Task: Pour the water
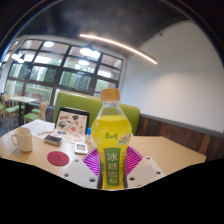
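A clear plastic bottle [112, 135] with yellow drink, an orange cap and a yellow-green label stands upright between my fingers. My gripper [112, 166] is shut on the bottle, with both pink pads [93, 161] pressed against its lower label. The bottle looks lifted above the wooden table [165, 150]. A white mug [21, 140] stands on the table to the left, well beyond my fingers.
A tablet or picture stand [70, 122] stands on the table left of the bottle, with a pink item [53, 141] and a small white device [81, 148] near it. Green seats [150, 112] and large windows [60, 70] lie behind.
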The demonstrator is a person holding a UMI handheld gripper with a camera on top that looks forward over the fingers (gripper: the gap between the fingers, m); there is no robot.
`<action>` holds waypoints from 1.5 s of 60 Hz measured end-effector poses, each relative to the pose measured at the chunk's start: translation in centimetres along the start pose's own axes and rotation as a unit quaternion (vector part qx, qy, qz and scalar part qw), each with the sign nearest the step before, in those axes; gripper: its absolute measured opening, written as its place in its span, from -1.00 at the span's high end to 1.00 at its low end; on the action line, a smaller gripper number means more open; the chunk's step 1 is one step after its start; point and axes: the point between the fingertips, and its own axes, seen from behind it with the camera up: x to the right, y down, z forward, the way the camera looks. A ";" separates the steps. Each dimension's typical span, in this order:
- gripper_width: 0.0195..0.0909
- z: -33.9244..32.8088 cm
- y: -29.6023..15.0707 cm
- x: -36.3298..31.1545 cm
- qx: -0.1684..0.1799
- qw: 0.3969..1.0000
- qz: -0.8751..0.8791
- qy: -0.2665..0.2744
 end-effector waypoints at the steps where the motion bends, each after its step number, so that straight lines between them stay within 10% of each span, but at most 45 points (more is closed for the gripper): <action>1: 0.77 0.1 -0.7 -0.6 0.001 1.000 -0.010 -0.002; 14: 0.78 0.2 -11.6 -9.0 0.063 0.918 -0.393 0.009; 30: 0.78 3.5 -8.2 -20.5 0.084 0.610 -0.788 -0.004; 41: 0.78 3.9 -8.7 -21.9 0.097 0.530 -0.842 0.002; 55: 0.78 4.1 -10.5 -21.7 0.114 0.561 -0.820 0.005; 75: 0.78 3.8 -13.8 -16.3 0.142 0.978 -0.137 -0.073; 90: 0.78 7.1 -5.1 -19.6 0.034 0.968 0.163 -0.188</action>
